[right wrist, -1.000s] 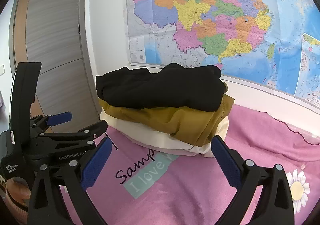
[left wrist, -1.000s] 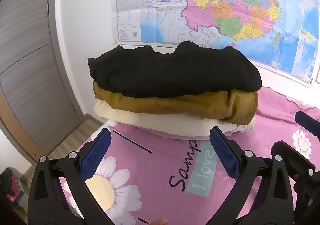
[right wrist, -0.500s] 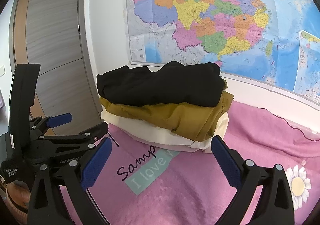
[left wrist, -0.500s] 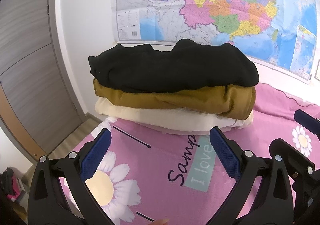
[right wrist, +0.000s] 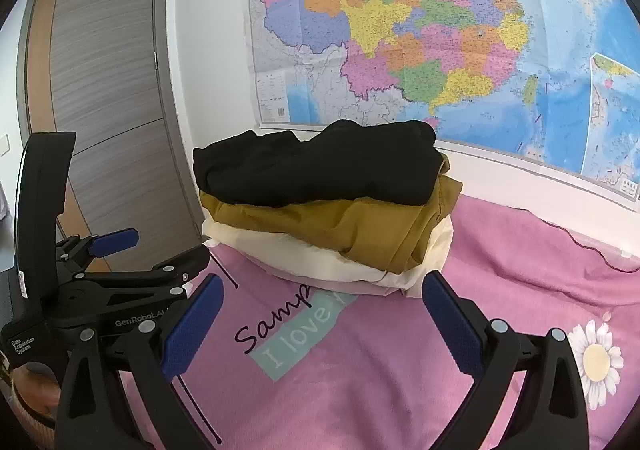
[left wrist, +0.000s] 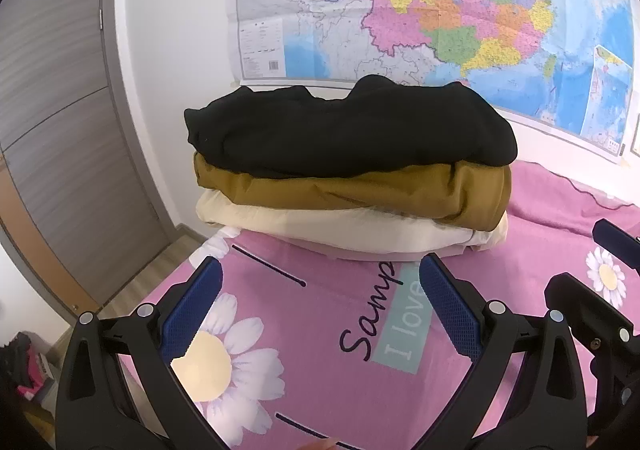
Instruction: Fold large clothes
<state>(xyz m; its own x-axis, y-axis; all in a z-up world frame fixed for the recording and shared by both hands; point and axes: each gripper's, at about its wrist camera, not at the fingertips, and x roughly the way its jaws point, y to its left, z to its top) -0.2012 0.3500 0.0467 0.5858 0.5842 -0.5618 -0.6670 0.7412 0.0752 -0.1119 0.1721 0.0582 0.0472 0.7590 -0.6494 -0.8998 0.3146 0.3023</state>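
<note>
A stack of folded clothes sits on the pink bed at the far left corner: a black garment [left wrist: 352, 130] on top, a mustard-brown one [left wrist: 360, 194] under it, a cream one [left wrist: 344, 230] at the bottom. The same stack shows in the right wrist view, with the black garment [right wrist: 316, 166], the brown one [right wrist: 340, 226] and the cream one [right wrist: 320, 266]. My left gripper [left wrist: 320, 306] is open and empty, short of the stack. My right gripper [right wrist: 320, 322] is open and empty beside it. The left gripper also shows in the right wrist view [right wrist: 116, 266].
The pink flowered bedspread [left wrist: 320, 370] covers the bed in front of the stack. A big wall map [right wrist: 440, 30] hangs behind. A grey door [right wrist: 104, 90] stands to the left, past the bed's edge, with wooden floor [left wrist: 152, 274] below.
Both grippers have drawn back a little from the stack, which looks slightly smaller and higher in the views. Both stay open and the clothes have not moved.
</note>
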